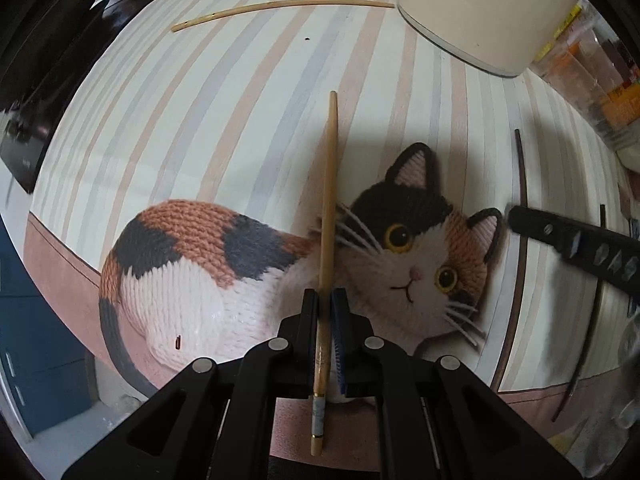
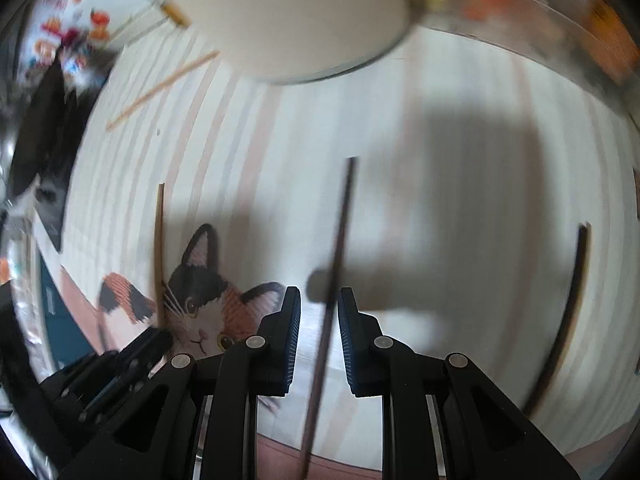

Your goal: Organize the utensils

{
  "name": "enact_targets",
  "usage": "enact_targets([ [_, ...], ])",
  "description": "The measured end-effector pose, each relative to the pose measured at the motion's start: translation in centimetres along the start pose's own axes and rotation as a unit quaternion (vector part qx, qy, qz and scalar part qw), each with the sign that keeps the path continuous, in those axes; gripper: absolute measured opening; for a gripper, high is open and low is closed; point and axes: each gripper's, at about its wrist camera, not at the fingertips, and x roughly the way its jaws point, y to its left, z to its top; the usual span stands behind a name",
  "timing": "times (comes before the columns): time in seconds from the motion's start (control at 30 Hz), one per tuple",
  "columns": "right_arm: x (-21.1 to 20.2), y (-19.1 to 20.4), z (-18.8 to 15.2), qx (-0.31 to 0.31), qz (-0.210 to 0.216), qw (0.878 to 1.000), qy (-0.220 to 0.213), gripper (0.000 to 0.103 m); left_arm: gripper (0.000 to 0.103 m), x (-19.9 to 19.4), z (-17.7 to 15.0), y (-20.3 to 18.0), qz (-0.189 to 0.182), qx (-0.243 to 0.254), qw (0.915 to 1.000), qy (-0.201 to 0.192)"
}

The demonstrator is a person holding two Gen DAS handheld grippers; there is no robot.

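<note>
My left gripper (image 1: 325, 296) is shut on a light wooden chopstick (image 1: 329, 208) that points away over the cat-print mat (image 1: 200, 120). A second light chopstick (image 1: 280, 10) lies at the far side of the mat. Two dark chopsticks lie at the right: one (image 1: 520, 264) near the cat's ear, another (image 1: 588, 328) further right. My right gripper (image 2: 319, 300) is open, its jaws either side of a dark chopstick (image 2: 334, 280) on the mat, not touching it. The other dark chopstick (image 2: 568, 312) lies to its right. The left gripper (image 2: 132, 352) shows at lower left with its chopstick (image 2: 160, 248).
A large cream cylindrical container (image 1: 480, 12) stands at the back right of the mat, also in the right wrist view (image 2: 288, 12). Clear boxes with orange contents (image 1: 592, 76) stand along the right edge. Bottles stand at the far edge. The mat's front edge drops to a blue cabinet (image 1: 40, 340).
</note>
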Motion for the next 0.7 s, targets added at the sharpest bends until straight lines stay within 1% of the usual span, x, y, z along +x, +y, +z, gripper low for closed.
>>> enact_targets([
  [0.07,0.3,1.9,-0.2,-0.043,-0.038,0.998,-0.005,0.021,0.011,0.0,-0.1,0.7,-0.008,-0.009,0.9999,0.001],
  [0.1,0.4,2.4,-0.4,-0.06,-0.052,0.997,-0.007,0.019,0.013,-0.1,-0.3,1.3,-0.01,-0.007,0.9999,0.0],
  [0.13,0.5,2.9,-0.5,-0.081,-0.067,0.994,-0.008,0.013,0.016,-0.2,-0.2,0.9,-0.01,-0.005,0.9999,-0.001],
  [0.17,0.5,3.2,-0.6,-0.097,-0.079,0.992,-0.009,0.009,0.018,0.0,0.1,1.2,-0.011,-0.003,0.9999,-0.002],
  [0.2,0.5,3.2,-0.8,-0.11,-0.082,0.99,-0.007,0.008,0.024,0.3,1.4,1.8,-0.014,-0.001,0.9999,-0.002],
  [0.23,0.5,3.0,-0.9,-0.116,-0.084,0.99,-0.003,0.008,0.034,0.3,1.5,1.8,-0.018,0.0,0.9998,-0.003],
  [0.27,0.5,2.9,-1.0,-0.122,-0.09,0.989,0.0,0.008,0.039,0.4,1.5,1.7,-0.021,0.004,0.9998,-0.002],
  [0.3,0.4,2.6,-1.1,-0.129,-0.097,0.987,0.005,0.007,0.049,0.5,1.6,1.5,-0.02,0.009,0.9997,-0.002],
  [0.33,0.3,2.2,-1.3,-0.135,-0.103,0.985,0.01,0.007,0.055,0.6,1.8,1.4,-0.017,0.013,0.9998,-0.002],
  [0.4,0.1,1.3,-1.6,-0.143,-0.116,0.983,0.017,0.006,0.056,0.7,2.0,1.0,-0.001,0.023,0.9997,-0.006],
  [0.47,-0.2,0.1,-1.8,-0.141,-0.125,0.982,0.026,0.006,0.056,0.8,1.8,0.5,0.003,0.027,0.9996,-0.011],
  [0.6,-0.5,-1.5,-1.8,-0.112,-0.107,0.987,0.035,0.007,0.056,1.1,3.5,-0.8,0.004,0.028,0.9995,-0.014],
  [0.67,-0.6,-1.8,-1.7,-0.098,-0.102,0.989,0.034,0.007,0.055,1.2,3.8,-1.1,0.003,0.033,0.9993,-0.017],
  [0.7,-0.6,-1.7,-1.7,-0.094,-0.103,0.99,0.034,0.007,0.051,1.3,4.7,-1.3,0.003,0.033,0.9993,-0.02],
])
